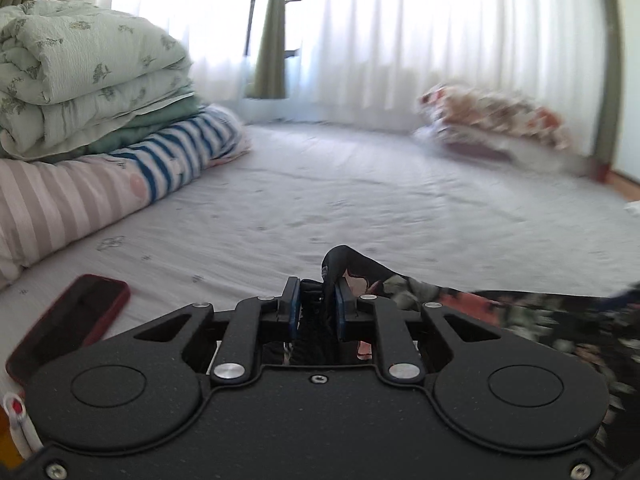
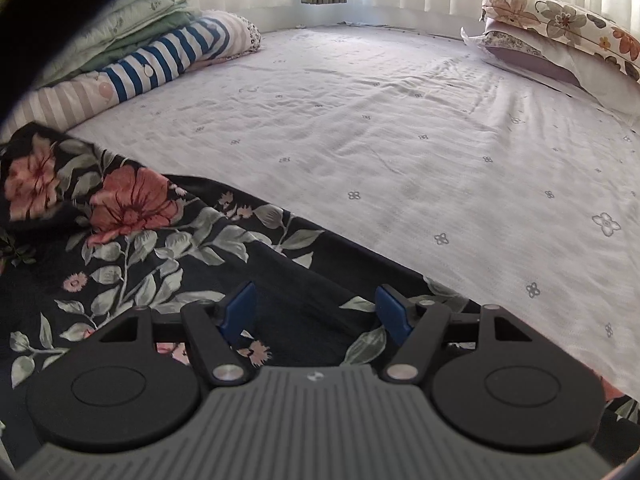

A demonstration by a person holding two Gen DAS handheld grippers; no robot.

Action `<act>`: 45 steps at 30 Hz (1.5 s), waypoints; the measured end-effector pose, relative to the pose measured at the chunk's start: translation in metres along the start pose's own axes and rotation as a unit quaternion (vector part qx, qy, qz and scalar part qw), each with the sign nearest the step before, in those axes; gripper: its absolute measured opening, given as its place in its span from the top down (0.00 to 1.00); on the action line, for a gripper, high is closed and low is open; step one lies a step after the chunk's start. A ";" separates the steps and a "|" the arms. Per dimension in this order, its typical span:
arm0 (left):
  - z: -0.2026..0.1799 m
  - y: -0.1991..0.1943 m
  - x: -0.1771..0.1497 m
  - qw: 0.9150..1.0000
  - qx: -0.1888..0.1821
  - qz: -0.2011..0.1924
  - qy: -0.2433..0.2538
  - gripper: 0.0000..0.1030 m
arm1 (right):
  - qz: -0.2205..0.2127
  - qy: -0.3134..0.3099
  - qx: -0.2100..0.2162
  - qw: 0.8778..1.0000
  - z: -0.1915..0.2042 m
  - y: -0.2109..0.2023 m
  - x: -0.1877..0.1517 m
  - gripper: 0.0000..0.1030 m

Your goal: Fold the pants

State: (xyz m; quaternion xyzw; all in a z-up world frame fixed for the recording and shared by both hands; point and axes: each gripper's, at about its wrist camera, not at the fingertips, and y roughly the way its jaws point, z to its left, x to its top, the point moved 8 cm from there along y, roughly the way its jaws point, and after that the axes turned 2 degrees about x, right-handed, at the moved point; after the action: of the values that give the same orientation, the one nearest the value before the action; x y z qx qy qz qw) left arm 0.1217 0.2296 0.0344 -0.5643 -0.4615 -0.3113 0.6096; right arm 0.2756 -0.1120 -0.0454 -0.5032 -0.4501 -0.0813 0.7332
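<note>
1. The left gripper [image 1: 317, 300] has its blue pads close together, clamped on a bunched fold of the pants [image 1: 520, 320]; a dark peak of cloth sticks up just past the fingertips.
2. The right gripper [image 2: 316, 310] has its jaws wide apart, nothing pinched between them. It hovers over the pants [image 2: 132, 240], the blue pads [image 2: 240, 308] standing either side of a plain dark stretch of the fabric.
3. The pants are black with red flowers and grey-green leaves. They lie along the near edge of the bed sheet [image 2: 400, 140], trailing off to the right in the left wrist view and bunched up at the left in the right wrist view.
4. A red phone [image 1: 68, 320] lies on the sheet just left of the left gripper.
5. Further off, a stack of folded bedding [image 1: 80, 92] sits at the left and floral pillows [image 2: 560, 36] at the far right, before white curtains [image 1: 400, 40].
</note>
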 end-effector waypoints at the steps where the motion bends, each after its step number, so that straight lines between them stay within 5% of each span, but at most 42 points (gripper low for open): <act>1: 0.000 -0.011 -0.003 1.000 -0.012 -0.005 0.002 0.84 | -0.004 0.012 0.010 1.000 0.000 0.000 0.003 0.23; 5: -0.006 -0.047 -0.020 0.999 -0.046 -0.004 0.026 0.84 | -0.019 0.088 0.061 0.994 0.002 0.003 0.025 0.27; 8: -0.013 -0.063 -0.030 0.997 -0.069 0.003 0.042 0.84 | -0.026 0.091 0.086 0.992 0.021 0.010 0.047 0.33; 15: -0.015 -0.086 -0.037 0.991 -0.126 -0.004 0.046 0.84 | -0.011 -0.088 0.106 0.990 0.119 0.050 0.088 0.32; 22: -0.006 -0.092 -0.042 0.988 -0.150 -0.016 0.018 0.84 | 0.046 -0.162 0.209 0.963 0.229 0.116 0.116 0.26; 26: 0.003 -0.087 -0.040 0.986 -0.163 -0.029 0.002 0.84 | 0.093 -0.221 0.218 0.946 0.274 0.156 0.109 0.26; 30: 0.010 -0.083 -0.038 0.985 -0.169 -0.042 -0.007 0.84 | 0.097 -0.232 0.246 0.936 0.295 0.162 0.102 0.97; 33: 0.017 -0.077 -0.037 0.984 -0.168 -0.047 -0.023 0.84 | 0.069 -0.260 0.241 0.933 0.307 0.156 0.102 0.98; 36: 0.022 -0.067 -0.037 0.985 -0.163 -0.045 -0.029 0.84 | 0.026 -0.247 0.199 0.948 0.305 0.163 0.116 0.98; 39: 0.023 -0.056 -0.035 0.988 -0.147 -0.045 -0.024 0.84 | 0.011 -0.205 0.171 0.964 0.292 0.178 0.132 0.96; 40: 0.024 -0.051 -0.034 0.989 -0.138 -0.045 -0.024 0.84 | 0.017 -0.197 0.162 0.967 0.287 0.185 0.135 0.87; 43: 0.027 -0.035 -0.027 0.991 -0.121 -0.042 -0.033 0.83 | 0.018 -0.155 0.142 0.977 0.264 0.185 0.147 0.28; 45: 0.029 -0.024 -0.023 0.992 -0.110 -0.037 -0.040 0.84 | 0.003 -0.139 0.150 0.979 0.257 0.175 0.153 0.19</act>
State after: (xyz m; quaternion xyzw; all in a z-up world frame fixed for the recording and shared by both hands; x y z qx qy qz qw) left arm 0.0855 0.2510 0.0209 -0.6228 -0.4689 -0.3598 0.5126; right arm 0.3160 0.2312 -0.0255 -0.3955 -0.5532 0.0598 0.7307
